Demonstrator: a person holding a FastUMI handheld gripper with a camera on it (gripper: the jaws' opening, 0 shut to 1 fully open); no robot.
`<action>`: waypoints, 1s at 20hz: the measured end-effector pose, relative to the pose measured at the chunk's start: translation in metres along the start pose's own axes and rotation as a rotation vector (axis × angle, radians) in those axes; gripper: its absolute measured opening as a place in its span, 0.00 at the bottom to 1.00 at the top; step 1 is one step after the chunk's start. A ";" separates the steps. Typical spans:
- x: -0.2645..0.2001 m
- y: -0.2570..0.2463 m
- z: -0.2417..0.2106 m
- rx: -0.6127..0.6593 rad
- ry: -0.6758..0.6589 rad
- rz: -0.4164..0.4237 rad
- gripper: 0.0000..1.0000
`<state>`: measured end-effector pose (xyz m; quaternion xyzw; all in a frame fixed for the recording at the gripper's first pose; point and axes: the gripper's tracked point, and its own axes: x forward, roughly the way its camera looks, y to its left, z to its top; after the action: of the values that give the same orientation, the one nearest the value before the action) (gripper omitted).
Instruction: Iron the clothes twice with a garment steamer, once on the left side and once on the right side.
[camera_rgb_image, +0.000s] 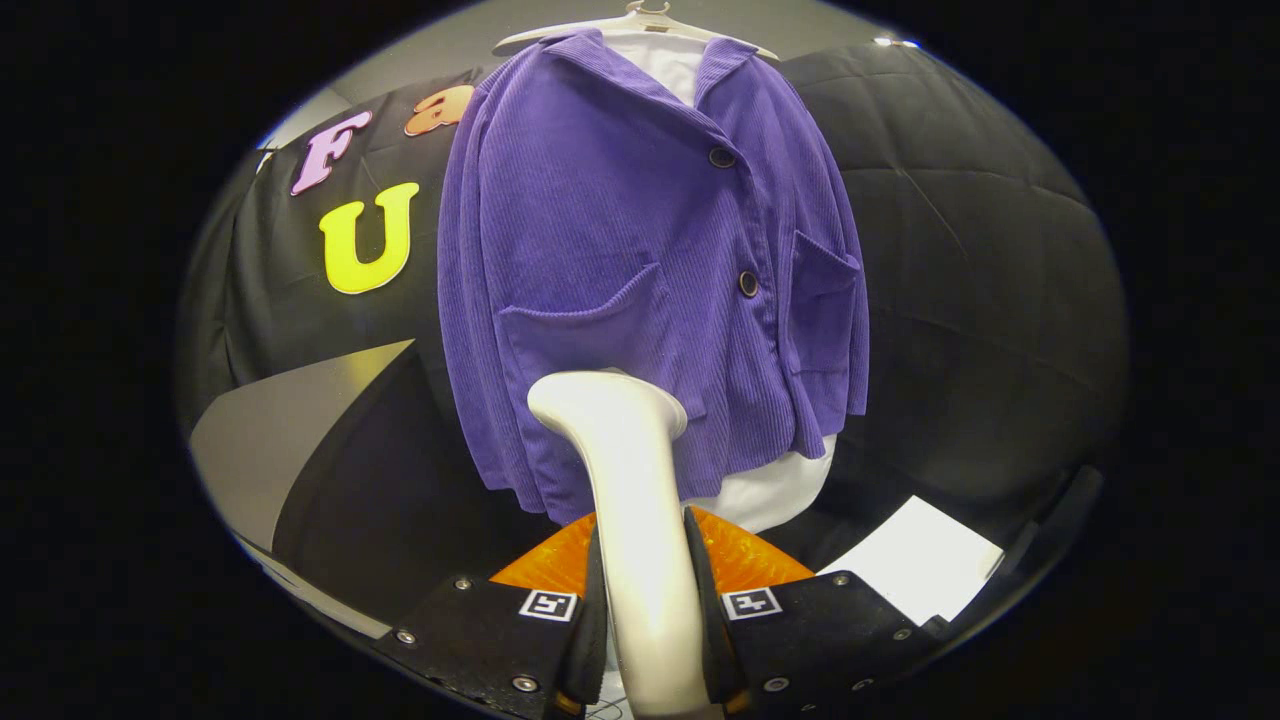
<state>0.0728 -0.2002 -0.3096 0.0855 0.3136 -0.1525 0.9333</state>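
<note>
- Gripper (645, 600): both fingers clamped on the white handle of the garment steamer (630, 480); grip looks firm, handle runs straight up between them
- Steamer head sits at the lower hem of the purple corduroy jacket (640, 260), over its lower pocket area; whether it touches the cloth cannot be told
- Jacket hangs on a white hanger (640, 22) over a white shirt (770, 495), against the black booth wall
- Progress, my judgement: a pass is being set up or run low on the jacket; neither the left nor the right pass can be confirmed done
- Containers: the two patch pockets (585, 330) appear flat, contents not visible
- White sheet (920, 560) lies on the black surface, beyond the fingers
</note>
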 end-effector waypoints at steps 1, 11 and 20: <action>0.001 0.000 -0.001 0.005 0.002 -0.007 0.38; 0.000 0.004 -0.001 -0.002 -0.002 -0.089 0.38; -0.021 -0.018 0.020 0.024 -0.004 -0.080 0.38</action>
<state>0.0618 -0.2177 -0.2821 0.0838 0.3129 -0.1937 0.9260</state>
